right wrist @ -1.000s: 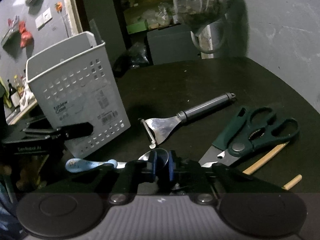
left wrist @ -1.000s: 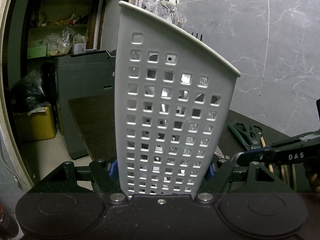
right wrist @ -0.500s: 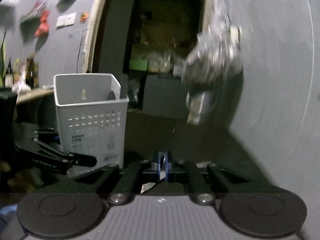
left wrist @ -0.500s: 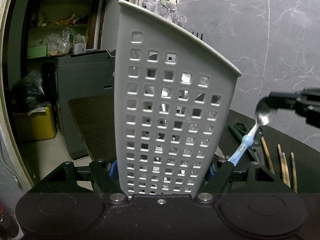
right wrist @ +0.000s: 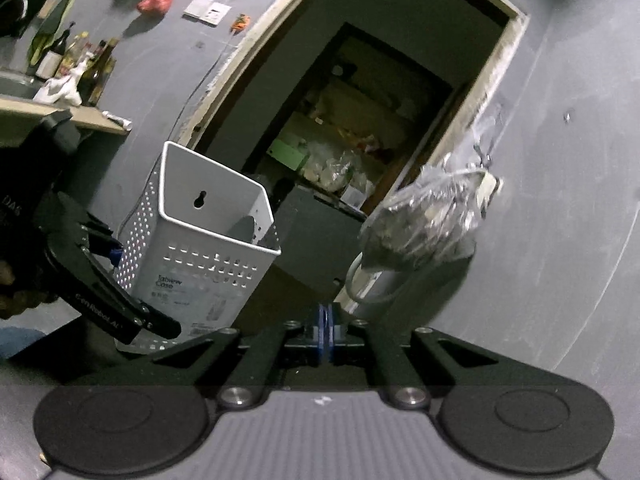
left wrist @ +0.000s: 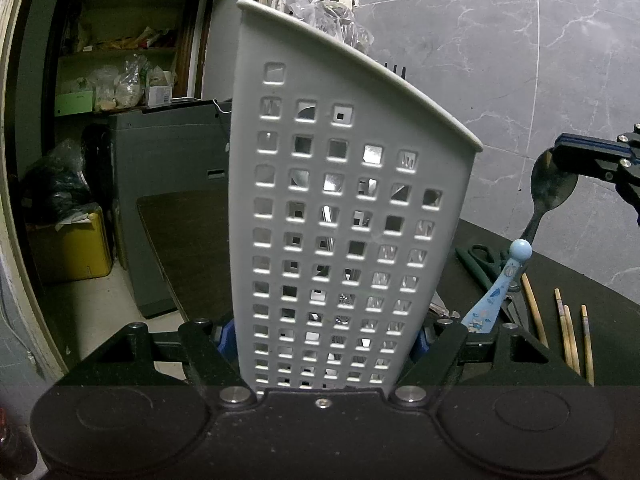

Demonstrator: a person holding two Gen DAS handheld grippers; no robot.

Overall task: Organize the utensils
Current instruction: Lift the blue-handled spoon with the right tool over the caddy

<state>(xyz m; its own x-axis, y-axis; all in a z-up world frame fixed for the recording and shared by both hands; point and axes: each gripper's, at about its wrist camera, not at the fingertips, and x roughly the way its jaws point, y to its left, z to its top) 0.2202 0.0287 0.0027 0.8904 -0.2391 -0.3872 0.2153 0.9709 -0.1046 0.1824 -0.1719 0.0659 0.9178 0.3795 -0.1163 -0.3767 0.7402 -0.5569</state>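
Observation:
My left gripper (left wrist: pixel 320 340) is shut on the white perforated utensil basket (left wrist: pixel 344 216) and holds it near its base. The basket also shows in the right wrist view (right wrist: pixel 208 256), upright with its top open and utensils inside. My right gripper (right wrist: pixel 325 332) is shut on the bowl of a spoon (left wrist: pixel 550 188) with a light blue handle (left wrist: pixel 500 292). In the left wrist view the right gripper (left wrist: pixel 588 156) holds the spoon in the air to the right of the basket, handle hanging down.
Green-handled scissors (left wrist: pixel 488 268) and several wooden chopsticks (left wrist: pixel 564 328) lie on the dark table (left wrist: pixel 600 312) at the right. A doorway to a cluttered storeroom (right wrist: pixel 340 140) is behind. A wrapped bundle (right wrist: pixel 428 216) hangs on the grey wall.
My right gripper has lifted the spoon off the table and raised it up beside the basket, and its camera has tilted upward. The left gripper has kept hold of the basket.

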